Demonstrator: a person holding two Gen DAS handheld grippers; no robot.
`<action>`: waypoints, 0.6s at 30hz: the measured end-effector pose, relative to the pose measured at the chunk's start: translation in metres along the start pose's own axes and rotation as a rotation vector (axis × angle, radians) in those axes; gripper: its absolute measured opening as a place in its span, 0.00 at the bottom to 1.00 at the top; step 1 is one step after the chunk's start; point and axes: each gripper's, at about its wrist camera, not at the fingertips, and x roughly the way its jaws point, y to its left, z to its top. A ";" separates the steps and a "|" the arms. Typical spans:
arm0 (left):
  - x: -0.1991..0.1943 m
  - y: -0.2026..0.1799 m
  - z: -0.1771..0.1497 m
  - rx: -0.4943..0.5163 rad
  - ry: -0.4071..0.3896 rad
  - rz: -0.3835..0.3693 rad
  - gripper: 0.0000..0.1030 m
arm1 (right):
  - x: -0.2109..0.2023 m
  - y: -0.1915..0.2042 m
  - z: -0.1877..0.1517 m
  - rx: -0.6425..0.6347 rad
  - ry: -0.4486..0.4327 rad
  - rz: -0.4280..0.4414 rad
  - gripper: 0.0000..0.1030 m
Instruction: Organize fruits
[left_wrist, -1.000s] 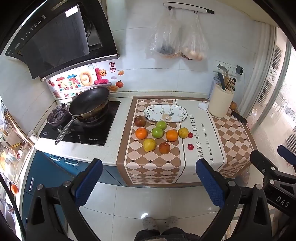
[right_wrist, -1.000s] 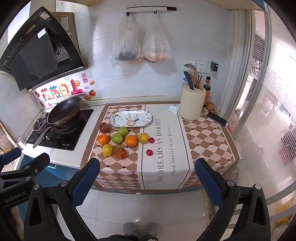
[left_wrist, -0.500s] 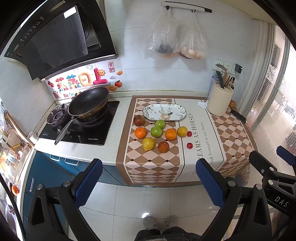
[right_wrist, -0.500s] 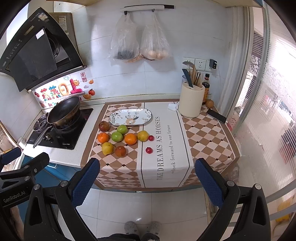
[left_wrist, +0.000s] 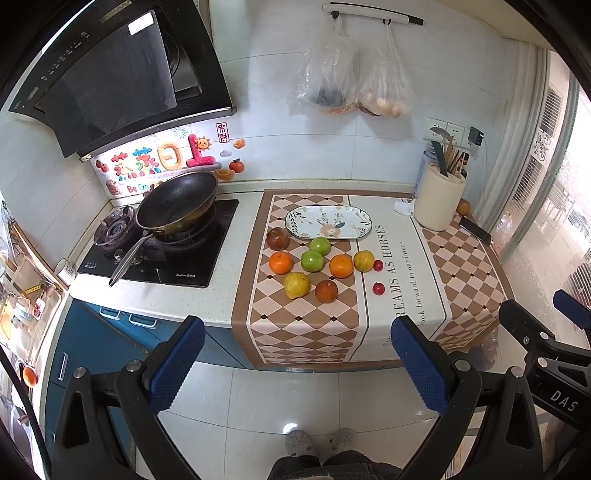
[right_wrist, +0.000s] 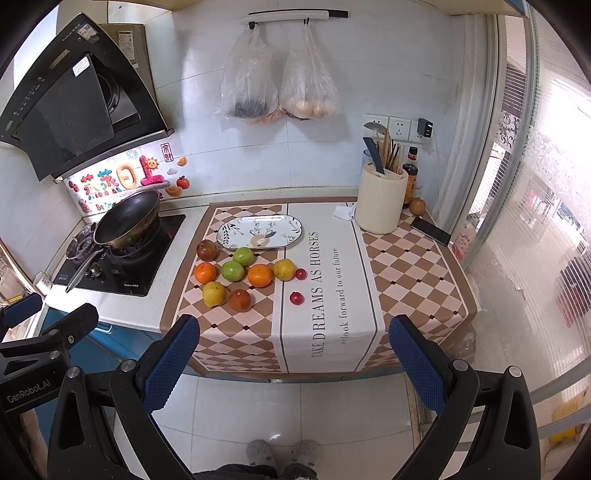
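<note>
Left gripper (left_wrist: 297, 360): jaws stood wide apart and held nothing; it hung over the floor, well short of the counter edge.
Right gripper (right_wrist: 293, 360): jaws likewise wide apart and empty, at a similar stand-off from the counter.
Fruit location: all pieces lay loose on the checked cloth (left_wrist: 303, 317), grouped just in front of the oval plate (left_wrist: 328, 222); none was on the plate.
Fruit inventory: a dark red apple (left_wrist: 277, 238) nearest the plate's left end; two green fruits (left_wrist: 312, 260) touching or nearly touching; two oranges (left_wrist: 280, 262); a yellow pear-like fruit (left_wrist: 296, 285); a reddish-orange fruit (left_wrist: 326, 291); a yellow-green citrus (left_wrist: 364, 260); two small red cherry tomatoes (left_wrist: 378, 288) on the white stripe.
Handling, large fruit: judged firm, round and moderately heavy; likely to roll if nudged. Best gripped across the widest part, the pads on opposite sides.
Handling, small red fruit: judged light, smooth and easily crushed; a gentle closure is advised.
Task status: judged not yet begun.
Nearby hazard: a wok (left_wrist: 176, 204) sat on the hob to the left, apart from the fruit.
</note>
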 end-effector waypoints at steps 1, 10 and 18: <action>-0.004 0.000 -0.003 -0.001 0.000 -0.001 1.00 | 0.000 0.000 0.000 0.002 0.001 0.001 1.00; -0.005 0.001 -0.006 -0.002 0.002 -0.002 1.00 | -0.001 -0.001 0.000 0.000 0.003 0.000 1.00; -0.008 0.003 -0.012 -0.002 0.004 -0.004 1.00 | -0.002 0.001 -0.001 -0.003 0.003 -0.002 1.00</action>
